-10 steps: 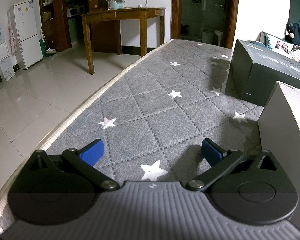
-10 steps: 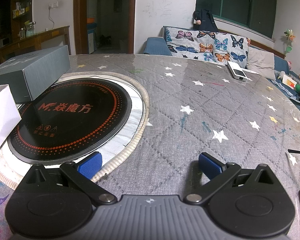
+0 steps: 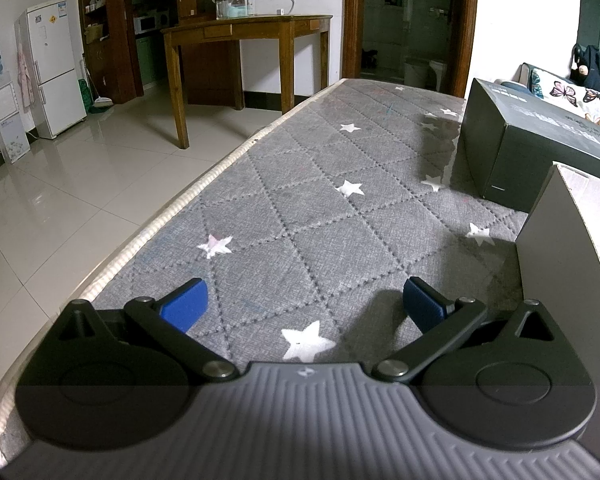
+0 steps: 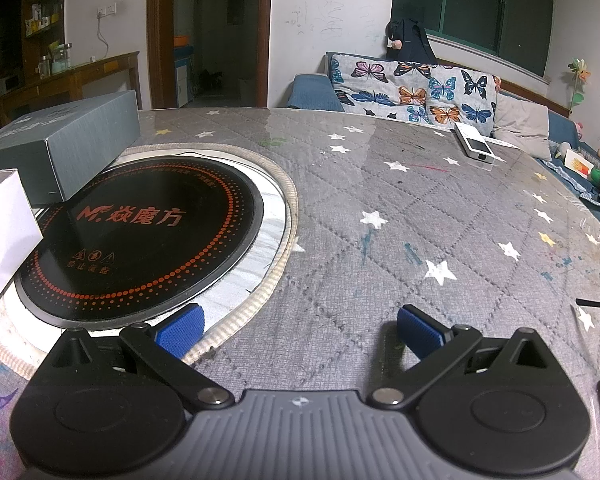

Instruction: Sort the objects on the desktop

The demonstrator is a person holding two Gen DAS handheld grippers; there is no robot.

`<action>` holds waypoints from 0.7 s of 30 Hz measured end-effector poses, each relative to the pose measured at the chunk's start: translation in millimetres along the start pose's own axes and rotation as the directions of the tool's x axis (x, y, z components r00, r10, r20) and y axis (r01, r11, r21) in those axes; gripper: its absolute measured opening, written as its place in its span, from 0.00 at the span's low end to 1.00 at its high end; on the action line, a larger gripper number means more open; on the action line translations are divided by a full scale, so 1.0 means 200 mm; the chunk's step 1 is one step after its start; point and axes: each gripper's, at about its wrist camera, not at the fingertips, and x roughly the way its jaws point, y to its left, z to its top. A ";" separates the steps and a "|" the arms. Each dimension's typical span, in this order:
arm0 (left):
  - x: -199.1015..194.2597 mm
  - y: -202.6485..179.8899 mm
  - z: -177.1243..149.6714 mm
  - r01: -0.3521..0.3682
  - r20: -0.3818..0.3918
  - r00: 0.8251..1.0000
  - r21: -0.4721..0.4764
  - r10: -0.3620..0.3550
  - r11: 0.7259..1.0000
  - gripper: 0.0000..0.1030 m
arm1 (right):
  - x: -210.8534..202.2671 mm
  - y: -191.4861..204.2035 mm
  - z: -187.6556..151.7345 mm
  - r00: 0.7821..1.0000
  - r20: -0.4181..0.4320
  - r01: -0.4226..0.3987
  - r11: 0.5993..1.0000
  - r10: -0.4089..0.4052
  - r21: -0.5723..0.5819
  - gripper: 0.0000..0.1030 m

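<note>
1. Left gripper [image 3: 303, 304]: blue fingers [image 3: 184, 308] spread wide, nothing between them, above the grey starred counter [image 3: 300, 208].
2. Right gripper [image 4: 298, 330]: fingers [image 4: 418, 330] likewise wide and empty.
3. Dark grey box [image 4: 72, 144]: lies flat beside the round black cooktop [image 4: 140, 236], long axis running away from the left gripper toward the sofa [image 4: 312, 90].
4. White box [image 4: 2, 232]: at the cooktop's near edge, just in front of the dark grey box.
5. Small white device [image 4: 474, 144]: far side of the counter, well apart from both boxes.

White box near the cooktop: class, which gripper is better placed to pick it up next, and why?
Probably the left. In the left wrist view the white box stands just beside the open left gripper. For the open right gripper it lies further off, at the picture's left edge.
</note>
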 end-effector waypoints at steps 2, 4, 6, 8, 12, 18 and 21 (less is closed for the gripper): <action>0.00 0.00 0.00 0.000 0.000 1.000 0.000 0.000 1.000 1.00 | 0.00 0.00 0.00 1.000 0.000 0.000 1.000 0.000 0.000 1.00; 0.00 0.00 0.00 0.000 0.000 1.000 0.000 0.000 1.000 1.00 | 0.00 0.00 0.00 1.000 0.000 0.000 1.000 0.000 -0.001 1.00; 0.00 0.00 0.00 0.000 0.000 1.000 0.000 0.000 1.000 1.00 | 0.00 0.00 0.00 1.000 0.000 0.001 1.000 -0.001 -0.001 1.00; 0.00 0.00 0.00 0.000 0.000 1.000 0.000 0.000 1.000 1.00 | 0.00 0.00 0.00 1.000 0.000 0.001 1.000 -0.001 -0.001 1.00; -0.01 0.00 0.00 -0.002 0.001 1.000 0.001 0.002 1.000 1.00 | 0.00 0.00 0.00 1.000 0.000 0.003 1.000 -0.003 -0.003 1.00; -0.01 0.01 0.00 -0.005 -0.002 1.000 -0.001 0.005 1.000 1.00 | 0.00 0.04 -0.01 1.000 -0.005 0.016 1.000 -0.016 0.004 1.00; -0.03 0.02 0.00 0.002 -0.008 1.000 0.009 -0.002 1.000 1.00 | -0.02 0.05 -0.01 1.000 -0.009 0.023 1.000 -0.023 0.007 1.00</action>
